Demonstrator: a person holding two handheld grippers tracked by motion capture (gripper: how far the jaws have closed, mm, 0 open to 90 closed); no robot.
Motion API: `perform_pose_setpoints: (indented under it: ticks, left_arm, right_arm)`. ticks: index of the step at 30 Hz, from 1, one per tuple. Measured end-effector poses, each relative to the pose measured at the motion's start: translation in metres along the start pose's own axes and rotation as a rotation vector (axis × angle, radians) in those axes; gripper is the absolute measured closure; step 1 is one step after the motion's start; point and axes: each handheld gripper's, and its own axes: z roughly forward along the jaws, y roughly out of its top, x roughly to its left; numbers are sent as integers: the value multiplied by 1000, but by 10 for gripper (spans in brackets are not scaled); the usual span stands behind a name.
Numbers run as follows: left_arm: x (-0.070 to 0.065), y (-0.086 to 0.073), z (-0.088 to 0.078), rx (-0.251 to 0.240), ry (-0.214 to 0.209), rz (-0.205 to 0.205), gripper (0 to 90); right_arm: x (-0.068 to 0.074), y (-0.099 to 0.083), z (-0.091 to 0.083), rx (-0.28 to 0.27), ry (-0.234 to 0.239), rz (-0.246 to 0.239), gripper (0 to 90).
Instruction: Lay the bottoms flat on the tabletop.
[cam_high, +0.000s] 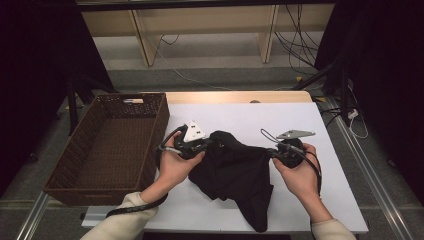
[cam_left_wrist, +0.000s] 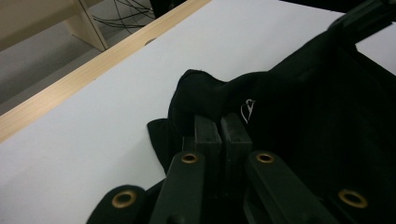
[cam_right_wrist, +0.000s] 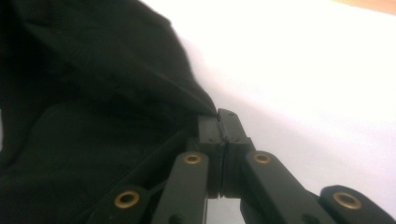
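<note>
basket (cam_high: 107, 150) beside black garment (cam_high: 235, 172) appears from above, not claw-side.

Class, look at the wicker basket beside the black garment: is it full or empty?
Empty. The high view shows the basket with its bare woven floor visible and nothing inside, while the black garment lies outside it on the table.

Your left tongs (cam_left_wrist: 222, 122) are clamped together on a raised fold of the black garment (cam_left_wrist: 299, 116), the jaws pressed flat against each other with cloth pinched at their tips. The fabric spreads to the right of the jaws, with a small white mark (cam_left_wrist: 247, 109) just beside them. The white bench (cam_left_wrist: 93, 135) lies to the left, with a pale wooden edge (cam_left_wrist: 70, 84) beyond it.
</note>
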Motion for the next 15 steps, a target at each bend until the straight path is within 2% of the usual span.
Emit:
perform_pose_setpoints:
  ticks: [5,7,10,13,15]
  left_arm:
    - [-11,2,7,-6,-41,32,849]
    - [-14,2,10,-5,-49,45,805]
    - [-14,0,11,-1,-47,37,738]
    - [-14,-3,12,33,-58,27,675]
    - [-16,-7,11,80,-85,34,625]
  right_arm:
    - [-15,-1,-4,-20,-65,20,899]
    - [-22,-2,-7,-26,-94,34,899]
    - [-34,-5,-10,-28,-129,57,900]
    - [-47,-10,-11,-20,-147,92,899]
    - [-53,-14,-10,-5,-152,110,899]
